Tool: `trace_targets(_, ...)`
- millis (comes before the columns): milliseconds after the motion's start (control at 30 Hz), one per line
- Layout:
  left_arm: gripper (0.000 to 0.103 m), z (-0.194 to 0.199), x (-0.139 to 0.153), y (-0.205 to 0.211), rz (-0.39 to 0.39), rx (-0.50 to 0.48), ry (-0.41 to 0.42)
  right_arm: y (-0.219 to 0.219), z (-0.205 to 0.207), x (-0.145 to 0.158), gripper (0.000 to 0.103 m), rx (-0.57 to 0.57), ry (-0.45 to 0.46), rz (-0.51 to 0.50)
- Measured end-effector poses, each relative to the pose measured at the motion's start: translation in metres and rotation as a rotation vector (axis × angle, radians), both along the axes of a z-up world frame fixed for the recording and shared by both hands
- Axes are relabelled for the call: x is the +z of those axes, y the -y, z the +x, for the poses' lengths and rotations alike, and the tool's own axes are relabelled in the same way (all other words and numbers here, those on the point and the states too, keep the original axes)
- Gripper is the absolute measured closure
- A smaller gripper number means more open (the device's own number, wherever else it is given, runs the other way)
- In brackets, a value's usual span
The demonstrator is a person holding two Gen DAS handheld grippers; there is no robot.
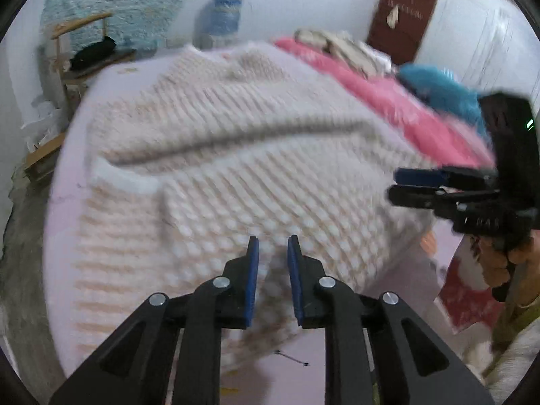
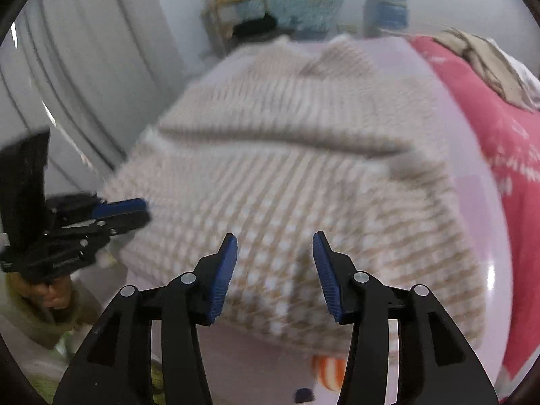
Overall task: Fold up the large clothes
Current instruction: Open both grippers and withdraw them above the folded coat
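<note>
A large cream and beige knitted sweater (image 1: 219, 168) lies spread on a pale pink bed sheet (image 1: 67, 202), with a fold ridge across its middle. It also shows in the right wrist view (image 2: 287, 168). My left gripper (image 1: 273, 246) is open and empty, just above the sweater's near hem. My right gripper (image 2: 274, 243) is open wide and empty over the near hem. Each gripper shows in the other's view: the right gripper (image 1: 405, 185) at the sweater's right edge, the left gripper (image 2: 135, 211) at its left edge. Both views are blurred.
A pink blanket (image 1: 388, 101) with folded clothes (image 1: 337, 47) and a blue item (image 1: 438, 91) lies along the bed's right side. A wooden chair (image 1: 84, 50) and water bottle (image 1: 221, 17) stand behind the bed. A curtain (image 2: 84, 84) hangs left.
</note>
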State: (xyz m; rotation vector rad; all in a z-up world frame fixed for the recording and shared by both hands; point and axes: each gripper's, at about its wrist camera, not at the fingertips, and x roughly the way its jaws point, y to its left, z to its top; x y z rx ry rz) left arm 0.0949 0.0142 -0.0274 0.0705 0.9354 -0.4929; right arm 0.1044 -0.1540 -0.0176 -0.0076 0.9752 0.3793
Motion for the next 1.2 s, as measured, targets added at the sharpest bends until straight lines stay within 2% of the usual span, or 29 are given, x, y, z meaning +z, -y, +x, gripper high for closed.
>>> trace_targets(33, 0.086, 0.003, -0.012, 0.006, 0.024, 0.010, -0.003, -0.004, 0.001, -0.011, 0.058, -0.007, -0.013, -0.012)
trace_targets(67, 0.086, 0.005, -0.016, 0.005, 0.013, 0.020, -0.003, -0.003, 0.003, -0.017, 0.058, -0.014, -0.017, -0.004)
trace_targets(133, 0.086, 0.012, -0.012, -0.003, -0.052, 0.055, -0.050, 0.002, 0.005, -0.015, 0.059, -0.029, -0.033, 0.025)
trace_targets(167, 0.086, 0.010, -0.005, -0.005, -0.051, 0.066, -0.043, 0.005, 0.002, -0.007, 0.061, -0.037, -0.028, 0.017)
trace_targets(233, 0.086, -0.005, 0.010, -0.006, -0.030, 0.038, 0.023, 0.006, -0.011, 0.010, 0.061, -0.019, 0.031, -0.010)
trace_targets(300, 0.085, -0.012, 0.014, -0.011, -0.027, 0.013, 0.034, 0.003, -0.023, 0.014, 0.061, 0.016, 0.064, 0.000)
trace_targets(400, 0.085, -0.023, -0.007, -0.009, -0.018, 0.026, -0.024, -0.007, -0.029, -0.009, 0.061, 0.044, 0.007, -0.009)
trace_targets(467, 0.085, -0.024, -0.013, -0.008, -0.030, 0.045, -0.006, -0.014, -0.032, -0.021, 0.059, 0.030, 0.044, -0.055)
trace_targets(567, 0.085, -0.028, 0.001, -0.011, -0.031, 0.063, -0.010, -0.015, -0.033, -0.008, 0.059, 0.020, 0.040, -0.093)
trace_targets(667, 0.081, -0.045, 0.012, -0.019, -0.030, 0.055, 0.043, -0.011, -0.044, 0.003, 0.059, 0.017, 0.076, -0.100)
trace_targets(733, 0.078, -0.044, -0.003, -0.023, 0.019, 0.081, 0.016, -0.007, -0.047, -0.008, 0.059, 0.008, 0.056, -0.120)
trace_targets(767, 0.078, -0.041, -0.017, -0.027, 0.015, 0.097, -0.022, -0.003, -0.046, -0.019, 0.059, 0.003, 0.024, -0.112)
trace_targets(800, 0.078, -0.042, -0.019, -0.032, -0.028, 0.111, -0.014, -0.001, -0.046, -0.023, 0.059, -0.001, 0.015, -0.090)
trace_targets(867, 0.078, -0.041, -0.010, -0.035, -0.041, 0.116, -0.024, 0.002, -0.048, -0.016, 0.059, -0.002, 0.017, -0.097)
trace_targets(1000, 0.077, -0.052, 0.007, -0.057, -0.046, 0.154, 0.037, 0.032, -0.057, 0.004, 0.059, -0.094, 0.069, -0.088)
trace_targets(1067, 0.077, -0.044, -0.006, -0.072, -0.033, 0.212, 0.001, 0.052, -0.056, -0.007, 0.057, -0.170, 0.034, -0.084)
trace_targets(1100, 0.077, -0.040, -0.016, -0.080, -0.051, 0.230, -0.035, 0.063, -0.052, -0.020, 0.057, -0.201, -0.008, -0.072)
trace_targets(1133, 0.077, -0.037, -0.021, -0.084, -0.093, 0.241, -0.049, 0.073, -0.048, -0.036, 0.057, -0.215, -0.052, -0.017)
trace_targets(1200, 0.077, -0.036, -0.015, -0.086, -0.102, 0.245, -0.049, 0.076, -0.051, -0.034, 0.057, -0.215, -0.044, 0.001)
